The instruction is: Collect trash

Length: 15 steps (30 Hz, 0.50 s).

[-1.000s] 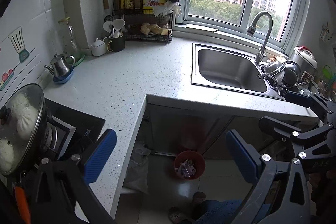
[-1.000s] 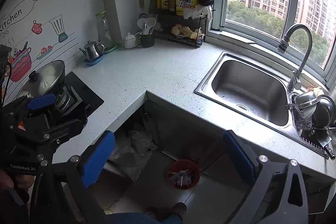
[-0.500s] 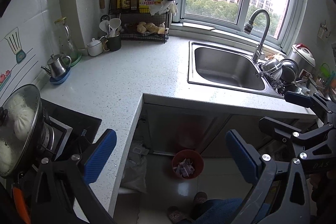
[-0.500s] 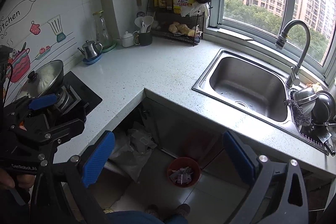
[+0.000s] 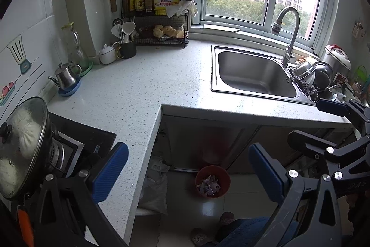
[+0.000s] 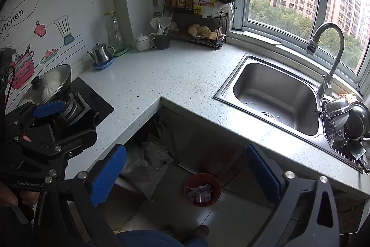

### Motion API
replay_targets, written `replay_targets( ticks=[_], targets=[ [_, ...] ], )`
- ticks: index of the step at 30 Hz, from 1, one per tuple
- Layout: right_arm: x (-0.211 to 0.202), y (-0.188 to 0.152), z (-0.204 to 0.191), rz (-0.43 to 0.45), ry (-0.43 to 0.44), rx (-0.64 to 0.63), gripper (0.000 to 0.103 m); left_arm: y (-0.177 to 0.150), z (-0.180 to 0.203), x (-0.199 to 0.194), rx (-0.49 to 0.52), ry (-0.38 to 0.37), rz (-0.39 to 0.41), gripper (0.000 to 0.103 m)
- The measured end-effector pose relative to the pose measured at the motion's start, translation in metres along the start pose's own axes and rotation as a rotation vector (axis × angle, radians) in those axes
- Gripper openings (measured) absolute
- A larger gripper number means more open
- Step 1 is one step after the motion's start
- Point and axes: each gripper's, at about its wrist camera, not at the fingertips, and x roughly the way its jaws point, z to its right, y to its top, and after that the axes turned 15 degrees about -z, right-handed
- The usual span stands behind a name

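Observation:
A small red trash bin [image 5: 213,181] holding crumpled paper stands on the floor below the counter corner; it also shows in the right wrist view [image 6: 202,189]. My left gripper [image 5: 188,173] is open and empty, held high above the floor in front of the counter. My right gripper [image 6: 185,173] is open and empty at a similar height. Each gripper shows in the other's view: the right at the right edge [image 5: 333,129], the left at the left edge [image 6: 49,124]. No loose trash shows on the speckled countertop [image 5: 138,85].
A lidded pot [image 5: 20,145] sits on the stove at left. A steel sink [image 5: 252,72] with tap and stacked bowls [image 5: 312,75] is at right. A kettle [image 5: 66,79], utensil cup and wire rack [image 5: 161,31] line the back. Plastic bags [image 6: 148,161] lie under the counter.
Both views have drifted slightly, so the counter and bin sit a little lower and closer. Both grippers stay open and empty.

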Motion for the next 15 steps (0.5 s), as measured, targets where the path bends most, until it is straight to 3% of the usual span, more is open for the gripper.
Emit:
replay_targets(
  ticks=[15],
  targets=[
    [0.0011,0.0006,0.0000,-0.010,-0.002,0.007,0.102,-0.0004,-0.0016,0.0014,-0.013,-0.020,-0.011,0.103]
  ],
)
